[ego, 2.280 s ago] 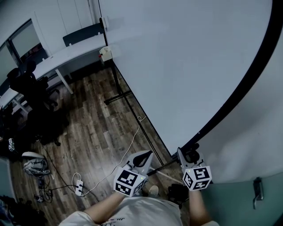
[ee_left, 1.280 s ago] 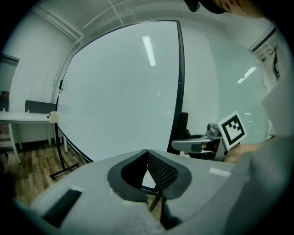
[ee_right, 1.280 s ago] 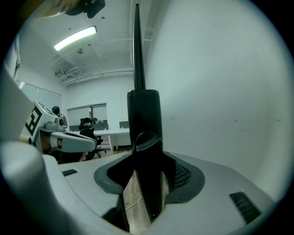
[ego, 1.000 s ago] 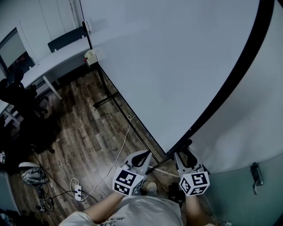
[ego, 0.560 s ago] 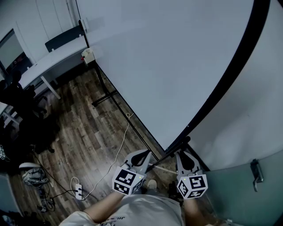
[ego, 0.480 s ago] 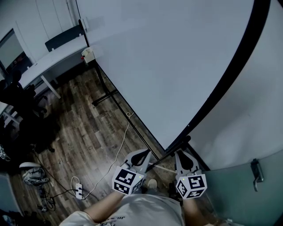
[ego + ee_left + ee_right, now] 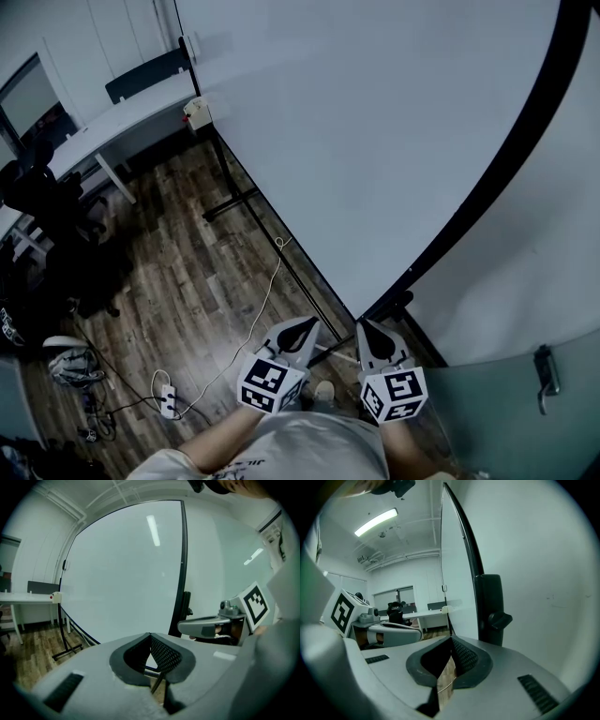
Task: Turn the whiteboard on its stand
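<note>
From the head view, the whiteboard (image 7: pixel 375 141) stands on its black stand (image 7: pixel 246 202) and fills the right and far part of the scene, its black-edged face running from a far post beside a white desk (image 7: pixel 122 117) to a near post (image 7: pixel 398 305) just ahead of the person. A small cream box (image 7: pixel 197 112) sits on the far post; whether anything is in it cannot be told. A white cable (image 7: pixel 262 300) trails over the wooden floor (image 7: pixel 187 272) to a power strip (image 7: pixel 167 387) at near left. The left gripper (image 7: pixel 302 326) and right gripper (image 7: pixel 364 328) are side by side near the board's near lower corner, neither touching it. In the left gripper view, that gripper's jaws meet at their tips with nothing between them; the board's face spreads beyond, and the right gripper lies to the right. In the right gripper view, the jaws have just been closing and now meet on nothing, with floor visible below them; the board stands edge-on ahead, and the near post with its black knob (image 7: pixel 500 619) rises just right of the tips, apart from them.
</note>
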Tool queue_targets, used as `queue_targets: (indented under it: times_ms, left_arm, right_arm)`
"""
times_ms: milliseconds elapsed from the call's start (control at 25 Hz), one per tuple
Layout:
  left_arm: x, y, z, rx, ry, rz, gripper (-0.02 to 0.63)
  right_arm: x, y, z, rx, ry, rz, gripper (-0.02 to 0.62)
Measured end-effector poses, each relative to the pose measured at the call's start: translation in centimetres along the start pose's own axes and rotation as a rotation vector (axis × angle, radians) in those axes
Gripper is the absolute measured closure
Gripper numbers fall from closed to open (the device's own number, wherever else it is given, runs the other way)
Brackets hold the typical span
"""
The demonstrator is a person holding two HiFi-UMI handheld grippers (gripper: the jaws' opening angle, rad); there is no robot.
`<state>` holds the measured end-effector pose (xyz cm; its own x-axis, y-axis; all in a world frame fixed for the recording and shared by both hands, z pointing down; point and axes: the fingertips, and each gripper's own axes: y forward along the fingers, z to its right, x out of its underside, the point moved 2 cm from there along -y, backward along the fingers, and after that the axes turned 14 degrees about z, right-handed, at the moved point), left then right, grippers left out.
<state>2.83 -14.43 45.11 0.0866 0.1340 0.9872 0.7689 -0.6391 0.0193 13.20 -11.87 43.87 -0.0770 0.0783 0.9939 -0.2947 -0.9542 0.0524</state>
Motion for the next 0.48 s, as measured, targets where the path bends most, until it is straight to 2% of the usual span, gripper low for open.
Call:
queue_targets:
  times_ms: [480]
  left_arm:
    - [0.3, -1.1, -0.5, -0.017, 0.009, 0.000, 0.595]
  right_arm:
    - [1.2, 0.6, -1.1, -0.027, 0.016, -0.025, 0.589]
